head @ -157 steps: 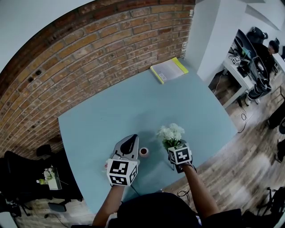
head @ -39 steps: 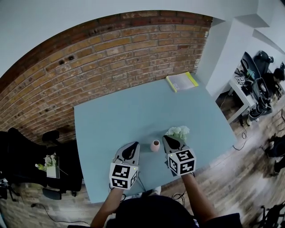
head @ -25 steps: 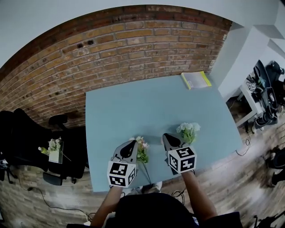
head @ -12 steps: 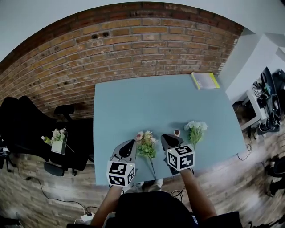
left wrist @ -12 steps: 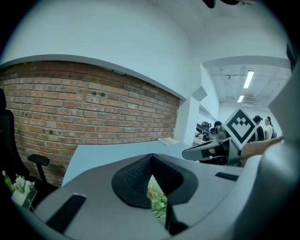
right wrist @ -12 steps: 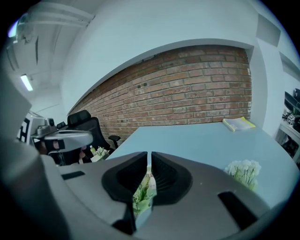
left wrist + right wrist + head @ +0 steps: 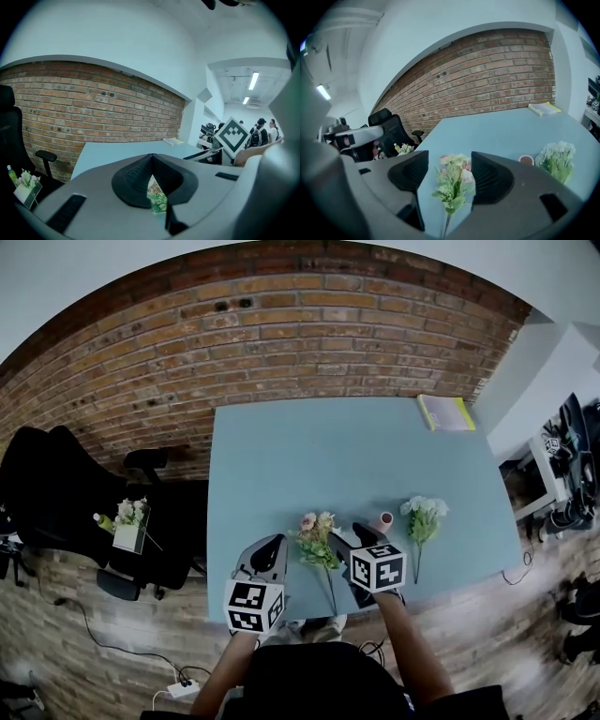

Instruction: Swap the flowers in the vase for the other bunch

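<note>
A pink and cream bunch (image 7: pixel 317 538) lies on the pale blue table (image 7: pixel 309 456) near its front edge. My right gripper (image 7: pixel 345 538) is over its right side with jaws opening. In the right gripper view the bunch (image 7: pixel 452 180) lies between the spread pads without touching them. A small pink vase (image 7: pixel 382 520) stands empty just right of that gripper. The white bunch (image 7: pixel 424 517) lies flat on the table beyond the vase. My left gripper (image 7: pixel 274 542) hovers left of the pink bunch, jaws shut (image 7: pixel 151 158) on nothing.
A yellow-edged book (image 7: pixel 447 412) lies at the table's far right corner. A black office chair (image 7: pixel 56 484) and a low stand with flowers and a bottle (image 7: pixel 131 521) are left of the table. The brick wall (image 7: pixel 281 343) backs the table.
The right gripper has left the white bunch lying on the table, moved left past the vase to the pink bunch, and its jaws have parted. The left gripper drifted beside it.
</note>
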A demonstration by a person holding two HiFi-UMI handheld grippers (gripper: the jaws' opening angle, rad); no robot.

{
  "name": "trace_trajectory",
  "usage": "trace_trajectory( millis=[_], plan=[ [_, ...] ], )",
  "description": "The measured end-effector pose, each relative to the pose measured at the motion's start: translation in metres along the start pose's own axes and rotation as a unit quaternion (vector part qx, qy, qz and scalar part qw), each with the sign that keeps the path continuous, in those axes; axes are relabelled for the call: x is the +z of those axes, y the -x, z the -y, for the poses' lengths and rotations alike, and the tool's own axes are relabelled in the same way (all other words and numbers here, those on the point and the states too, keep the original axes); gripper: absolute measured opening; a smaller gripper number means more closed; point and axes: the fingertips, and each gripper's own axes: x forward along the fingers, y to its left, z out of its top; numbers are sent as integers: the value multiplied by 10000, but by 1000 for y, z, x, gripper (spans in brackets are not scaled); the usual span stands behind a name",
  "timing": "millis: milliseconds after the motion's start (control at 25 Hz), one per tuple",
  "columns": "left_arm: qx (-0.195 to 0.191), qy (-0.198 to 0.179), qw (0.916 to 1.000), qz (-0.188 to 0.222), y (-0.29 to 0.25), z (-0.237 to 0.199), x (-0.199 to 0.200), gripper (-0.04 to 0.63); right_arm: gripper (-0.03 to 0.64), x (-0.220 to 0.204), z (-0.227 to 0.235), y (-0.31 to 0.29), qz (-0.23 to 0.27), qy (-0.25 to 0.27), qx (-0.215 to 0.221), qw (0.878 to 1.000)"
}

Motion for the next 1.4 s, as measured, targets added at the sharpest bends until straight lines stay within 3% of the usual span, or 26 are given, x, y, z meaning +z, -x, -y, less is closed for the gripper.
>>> trace_trajectory(
  millis=[680, 1400],
  plan=[
    [235, 172, 9993, -223, 18, -27, -23, 0, 407, -58, 0, -47, -836, -213, -77, 9962],
    [502, 327, 9979, -260, 26, -53, -30, 0, 416, -97, 9, -81, -1549, -120, -264, 9875]
  ],
)
